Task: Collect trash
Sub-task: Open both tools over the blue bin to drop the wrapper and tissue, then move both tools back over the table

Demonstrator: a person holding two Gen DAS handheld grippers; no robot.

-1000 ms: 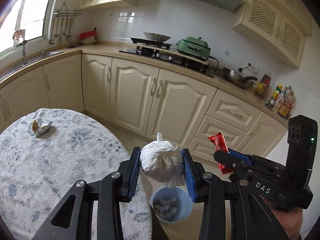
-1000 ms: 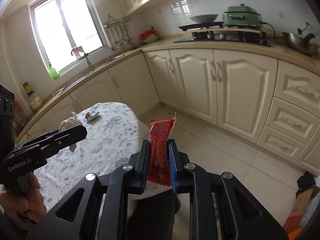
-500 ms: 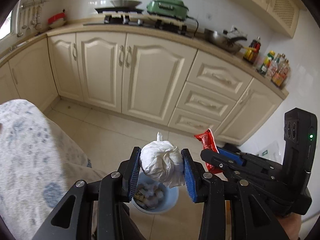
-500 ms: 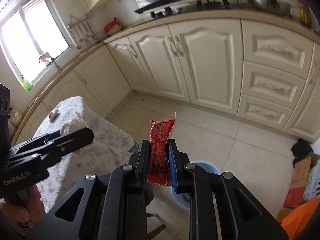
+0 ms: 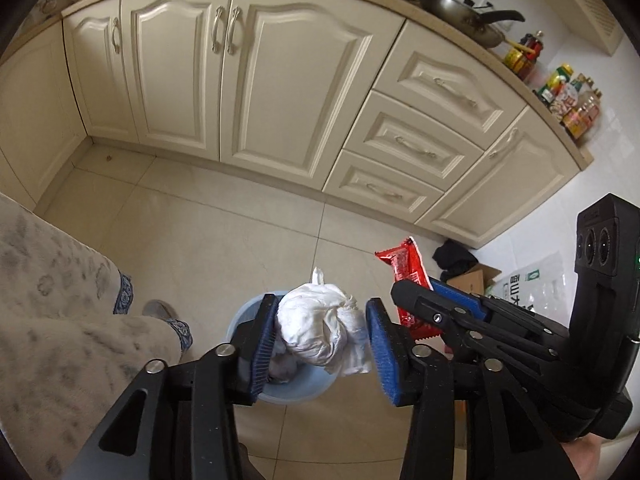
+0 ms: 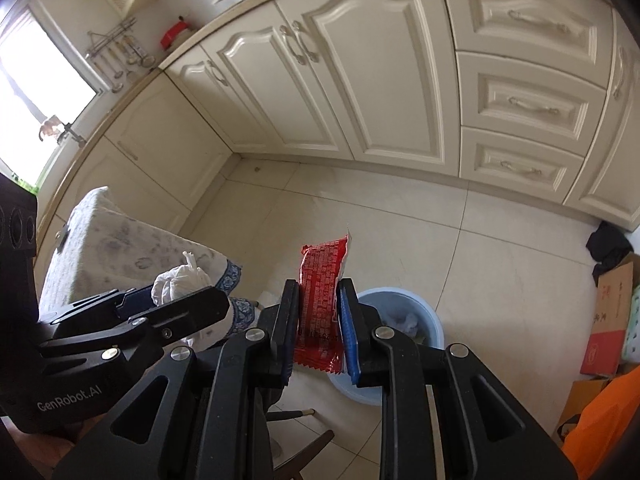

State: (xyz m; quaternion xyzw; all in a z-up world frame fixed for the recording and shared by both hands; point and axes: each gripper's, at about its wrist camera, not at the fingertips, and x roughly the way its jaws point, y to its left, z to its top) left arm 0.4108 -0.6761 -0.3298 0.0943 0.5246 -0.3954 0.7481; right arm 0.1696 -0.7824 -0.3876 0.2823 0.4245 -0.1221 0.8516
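**Two pieces of trash poised over the bin**

Both grippers carry a load. The left gripper [image 5: 320,344] has its fingers pinching a crumpled white tissue wad [image 5: 320,330] directly above the round light-blue plastic bin [image 5: 236,326] on the floor. The right gripper [image 6: 318,324] clamps a red foil snack wrapper [image 6: 322,276], the bin [image 6: 400,304] just beyond its fingertips. Judging from this, the tissue should be released first, straight down; the wrapper needs carrying further over the rim, since light foil may flutter aside.
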